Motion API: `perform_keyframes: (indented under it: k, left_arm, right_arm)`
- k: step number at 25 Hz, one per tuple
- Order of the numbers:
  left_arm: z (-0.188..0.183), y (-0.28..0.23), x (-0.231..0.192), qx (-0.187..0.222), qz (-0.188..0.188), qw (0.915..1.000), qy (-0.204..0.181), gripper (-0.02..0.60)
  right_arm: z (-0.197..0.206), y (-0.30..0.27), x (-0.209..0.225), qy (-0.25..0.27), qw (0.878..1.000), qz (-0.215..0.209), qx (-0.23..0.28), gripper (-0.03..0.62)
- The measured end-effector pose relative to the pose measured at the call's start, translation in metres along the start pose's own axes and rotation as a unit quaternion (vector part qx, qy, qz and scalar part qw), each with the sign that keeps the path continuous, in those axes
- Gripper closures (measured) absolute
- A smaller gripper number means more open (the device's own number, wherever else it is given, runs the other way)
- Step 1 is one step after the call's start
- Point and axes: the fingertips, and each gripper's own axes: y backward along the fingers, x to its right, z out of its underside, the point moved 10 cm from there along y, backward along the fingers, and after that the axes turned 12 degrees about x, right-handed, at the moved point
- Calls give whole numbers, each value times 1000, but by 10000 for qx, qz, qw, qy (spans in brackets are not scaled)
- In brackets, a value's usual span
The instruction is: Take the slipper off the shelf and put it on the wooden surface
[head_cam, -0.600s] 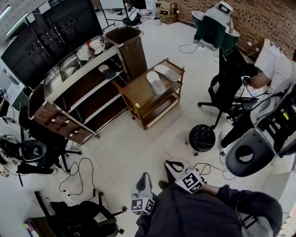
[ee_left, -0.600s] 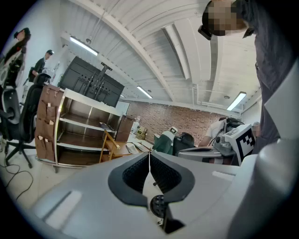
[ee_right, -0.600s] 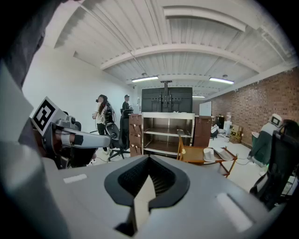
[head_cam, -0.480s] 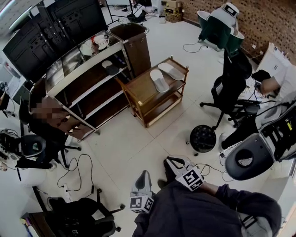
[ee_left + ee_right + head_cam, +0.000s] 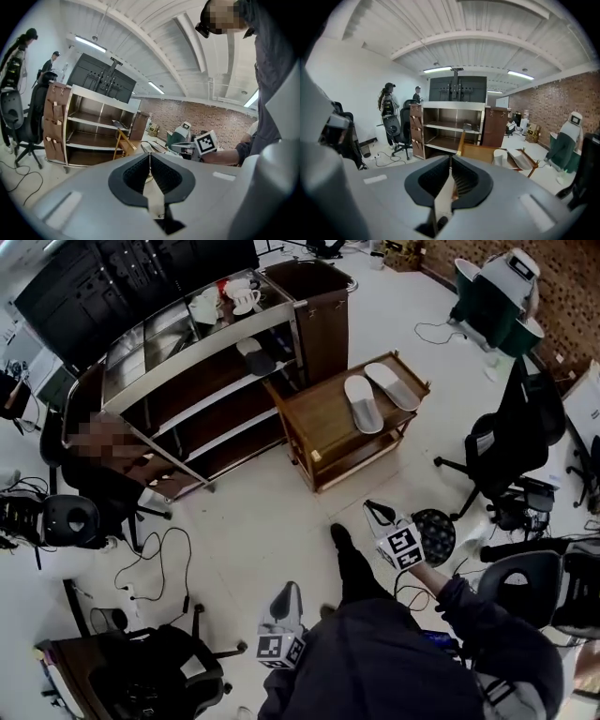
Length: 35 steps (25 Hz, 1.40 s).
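On the shelf (image 5: 199,358), dark flat slipper (image 5: 260,362)

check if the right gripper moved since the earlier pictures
Yes, the right gripper went forward, from short of the round black stool to beside it.

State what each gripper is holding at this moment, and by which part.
Nothing is held. The left gripper and the right gripper both have their jaws shut together with nothing between them.

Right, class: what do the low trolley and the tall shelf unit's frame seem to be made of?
Low trolley: wood, it seems; warm brown, matte top. Shelf unit's frame: likely metal; pale grey rails with a dull sheen.
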Motion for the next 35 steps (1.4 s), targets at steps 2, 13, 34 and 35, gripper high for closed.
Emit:
perform_keyframes:
  k: [2, 13, 34, 35]
  left_arm:
    - [-6, -32, -9, -92, -137, 9999, 46, 557]
    - [-52, -234, -15, -777, -408, 9960, 184, 554]
    - [-74, -253, -77, -375, -127, 9991, 125, 554]
    - [-77, -246, -83, -343, -101, 9993, 115, 554]
  right_arm:
    - [11, -52, 51, 71, 9996, 53, -270, 577]
    - [90, -289, 295, 84, 9770, 650, -2032, 501]
    - [71, -300, 265, -78, 9704, 950, -2217, 586]
    - [60, -290, 252, -151, 9735, 920, -2089, 586]
